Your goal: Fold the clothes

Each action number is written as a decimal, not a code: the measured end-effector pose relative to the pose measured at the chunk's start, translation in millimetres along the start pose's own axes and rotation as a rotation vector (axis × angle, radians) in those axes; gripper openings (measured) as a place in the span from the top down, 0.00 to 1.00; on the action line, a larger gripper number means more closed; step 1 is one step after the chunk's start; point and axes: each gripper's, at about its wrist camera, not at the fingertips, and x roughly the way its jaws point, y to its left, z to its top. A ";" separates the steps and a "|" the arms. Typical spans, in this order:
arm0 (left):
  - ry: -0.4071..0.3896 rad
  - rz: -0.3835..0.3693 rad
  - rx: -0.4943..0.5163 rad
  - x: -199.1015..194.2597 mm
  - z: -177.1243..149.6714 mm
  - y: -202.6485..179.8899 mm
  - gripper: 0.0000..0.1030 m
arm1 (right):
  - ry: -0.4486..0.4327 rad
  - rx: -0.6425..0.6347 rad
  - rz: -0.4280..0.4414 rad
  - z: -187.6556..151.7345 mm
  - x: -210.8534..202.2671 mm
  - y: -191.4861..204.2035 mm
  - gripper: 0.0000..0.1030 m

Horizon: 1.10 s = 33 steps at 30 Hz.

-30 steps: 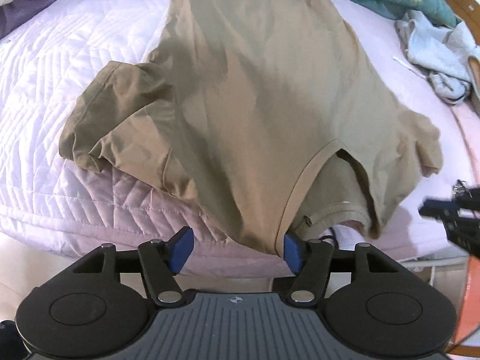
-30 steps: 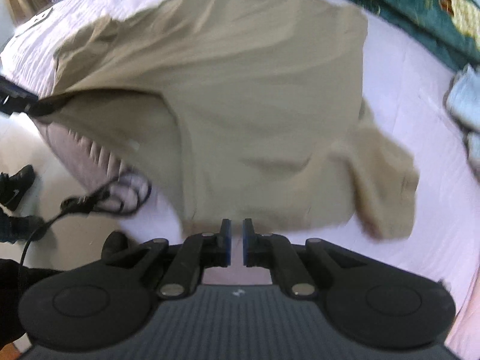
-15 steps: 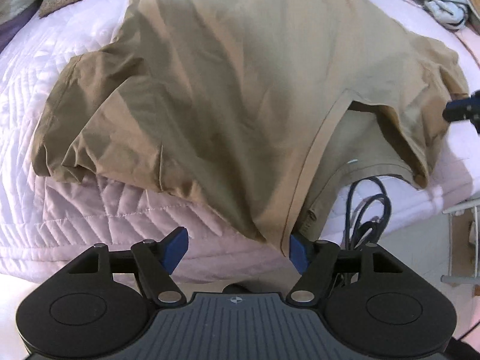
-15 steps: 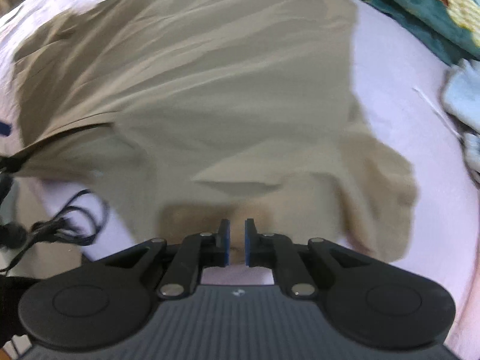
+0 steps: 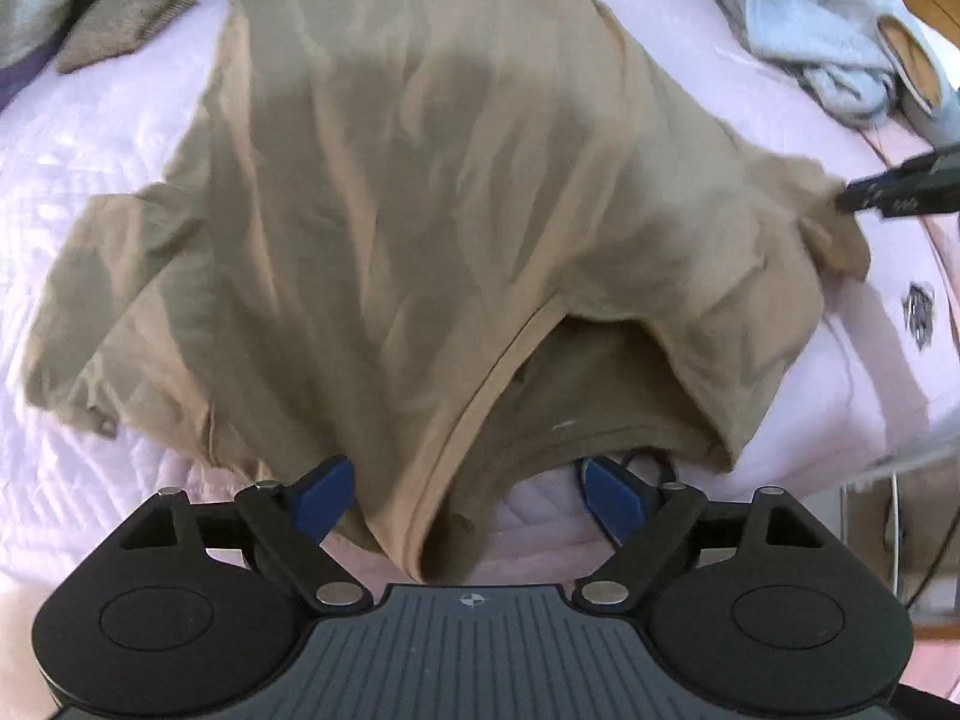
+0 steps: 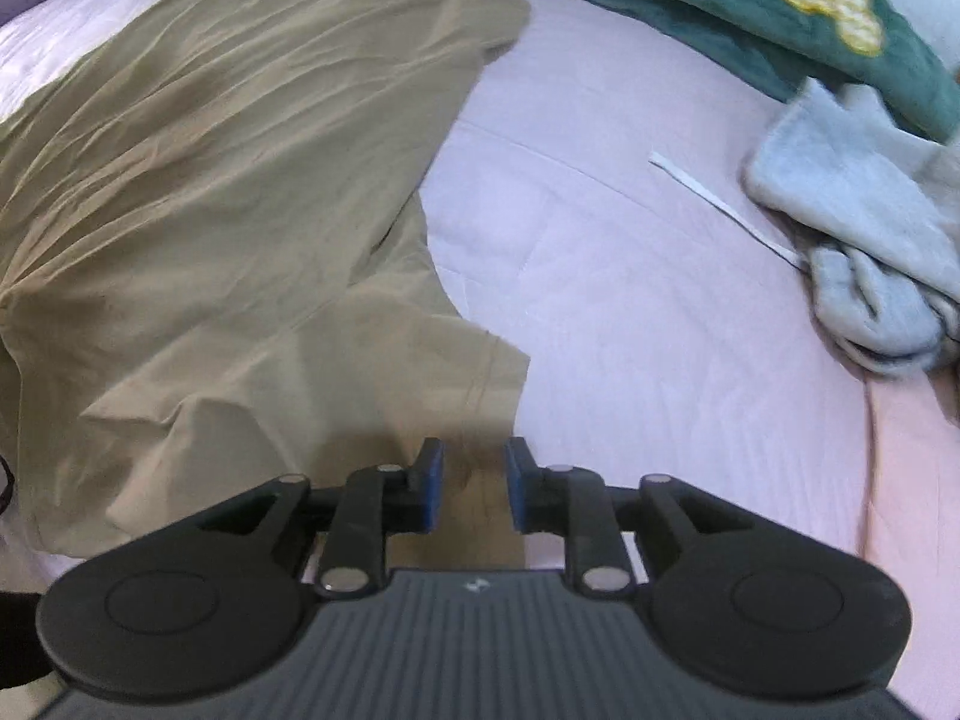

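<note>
Across the bed (image 5: 108,138), tan shirt (image 5: 420,210) now lies spread where it hung a second ago; left tool (image 5: 465,495) opening wide off collar, right tool (image 6: 469,483) opening narrowly over sleeve, so folding can start.

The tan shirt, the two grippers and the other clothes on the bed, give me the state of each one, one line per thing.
tan shirt: spread flat on the bed, wrinkled, unfolded, collar edge hanging off the near side.
left gripper: jaws opening, collar between them, pads not touching it.
right gripper: jaws opening over the sleeve, pads clear of it.
light blue garment: crumpled in a heap.
green blanket: bunched at the far edge.
</note>
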 end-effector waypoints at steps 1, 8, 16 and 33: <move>-0.008 0.003 -0.019 -7.7 1.8 -4.2 0.17 | 0.006 0.001 0.014 1.5 4.2 -6.1 0.56; -0.068 0.085 -0.116 -57.8 24.9 -39.1 0.17 | -0.006 0.001 0.120 9.5 19.9 -23.3 0.30; -0.080 0.127 -0.113 -75.5 47.3 -57.5 0.17 | 0.028 -0.055 0.202 9.4 14.2 -34.7 0.98; -0.131 0.231 -0.135 -142.6 77.2 -57.1 0.17 | -0.075 0.007 0.061 23.8 -72.2 -54.9 0.94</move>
